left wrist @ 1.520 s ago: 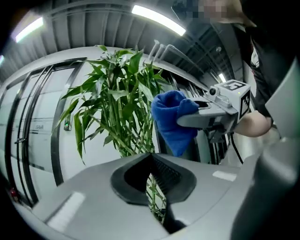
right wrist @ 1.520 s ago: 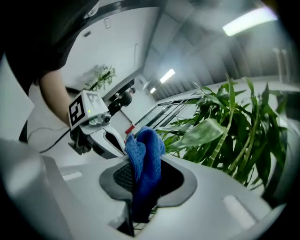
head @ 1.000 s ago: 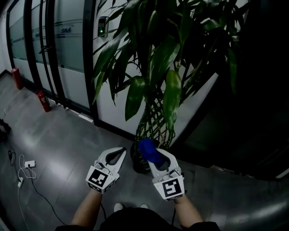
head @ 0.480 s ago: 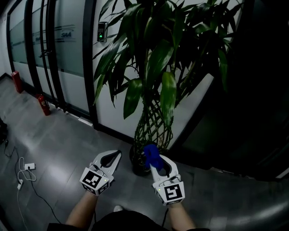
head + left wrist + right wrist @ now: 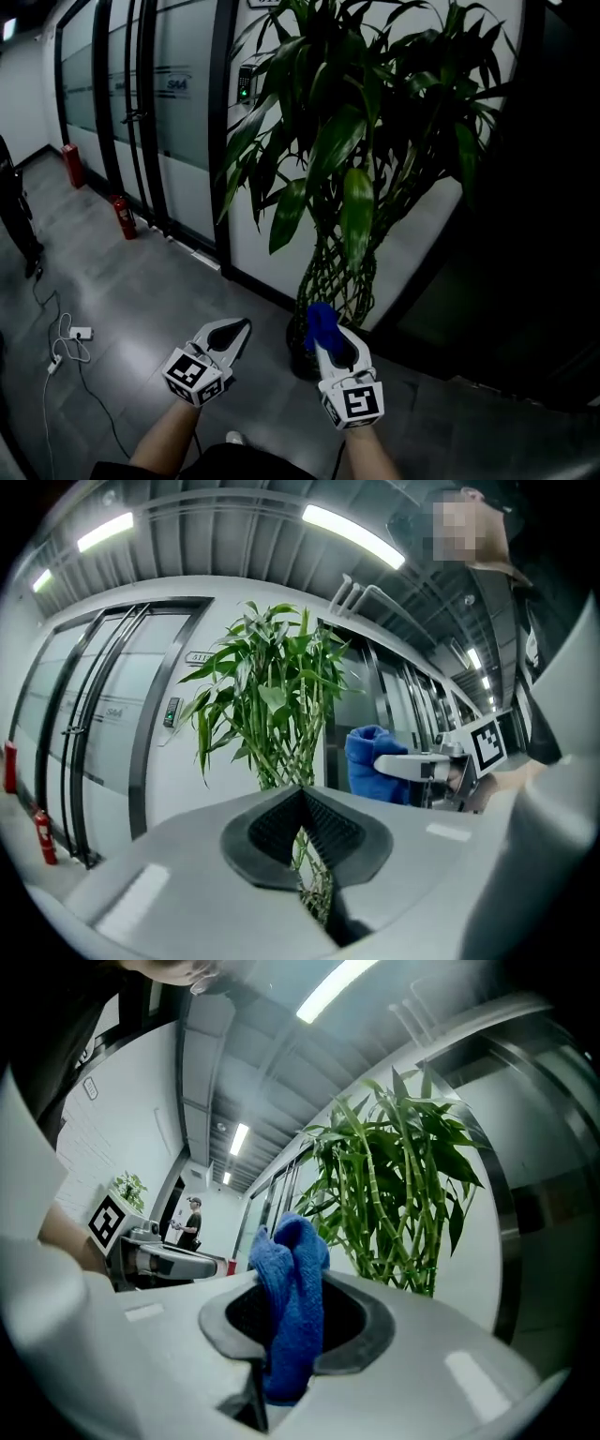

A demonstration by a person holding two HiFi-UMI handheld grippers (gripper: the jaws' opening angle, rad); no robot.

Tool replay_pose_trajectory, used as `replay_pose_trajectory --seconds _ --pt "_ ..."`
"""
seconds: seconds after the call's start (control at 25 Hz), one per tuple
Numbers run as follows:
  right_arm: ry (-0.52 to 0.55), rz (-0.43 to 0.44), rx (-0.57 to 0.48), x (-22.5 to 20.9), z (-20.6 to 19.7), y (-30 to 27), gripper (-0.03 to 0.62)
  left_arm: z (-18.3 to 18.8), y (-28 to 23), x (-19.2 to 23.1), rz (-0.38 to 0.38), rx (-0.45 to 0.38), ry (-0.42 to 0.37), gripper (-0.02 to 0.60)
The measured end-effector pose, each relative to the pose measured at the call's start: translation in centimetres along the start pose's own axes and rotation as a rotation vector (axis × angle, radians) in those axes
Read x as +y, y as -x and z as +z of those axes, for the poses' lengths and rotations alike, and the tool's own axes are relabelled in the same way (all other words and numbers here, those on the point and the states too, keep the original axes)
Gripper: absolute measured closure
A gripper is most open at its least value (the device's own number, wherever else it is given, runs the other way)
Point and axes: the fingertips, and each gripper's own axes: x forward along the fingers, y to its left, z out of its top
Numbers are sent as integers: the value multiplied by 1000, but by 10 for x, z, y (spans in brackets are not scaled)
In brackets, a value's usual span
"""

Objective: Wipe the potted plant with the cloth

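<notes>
A tall potted plant (image 5: 352,141) with long green leaves and braided stalks (image 5: 339,272) stands against the white wall. Its dark pot (image 5: 298,349) is on the floor just beyond my grippers. My right gripper (image 5: 322,323) is shut on a bunched blue cloth (image 5: 321,321), held low in front of the stalks. The cloth (image 5: 292,1307) sticks up between the jaws in the right gripper view, with the plant (image 5: 403,1185) behind it. My left gripper (image 5: 236,330) is beside it to the left, shut with nothing in it. Its tips (image 5: 302,794) point at the plant (image 5: 267,705).
Glass doors with dark frames (image 5: 141,112) run along the left wall, with two red fire extinguishers (image 5: 120,216) at their foot. A white cable and power strip (image 5: 80,333) lie on the grey floor. A person (image 5: 14,216) stands at the left edge. A dark doorway (image 5: 544,234) is right.
The head view has shifted right and back, so more of the plant's top and the corridor shows. Both grippers keep their pose, slightly lower in view. The cloth stays held.
</notes>
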Motion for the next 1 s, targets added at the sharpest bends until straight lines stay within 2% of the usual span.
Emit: replay_pose_trajectory --seconds 0.24,0.32,0.52,0.76,0.92,1.0 --pt "32 21 -80 3 30 -10 503 -7 -15 30 63 55 -18 575" --pt "86 -18 -83 3 39 -22 503 -12 -29 42 35 71 -16 575" --pt "239 -100 -76 12 66 -68 503 -3 -64 73 -121 25 -19 575" --pt "350 -354 -32 -11 101 -108 503 43 -126 76 -435 -48 -119 575" --pt "468 -508 -7 -20 128 -124 503 58 -154 70 -573 -45 -179 575" --pt "546 -529 23 -20 141 -137 503 71 -168 66 -609 -53 -194 575"
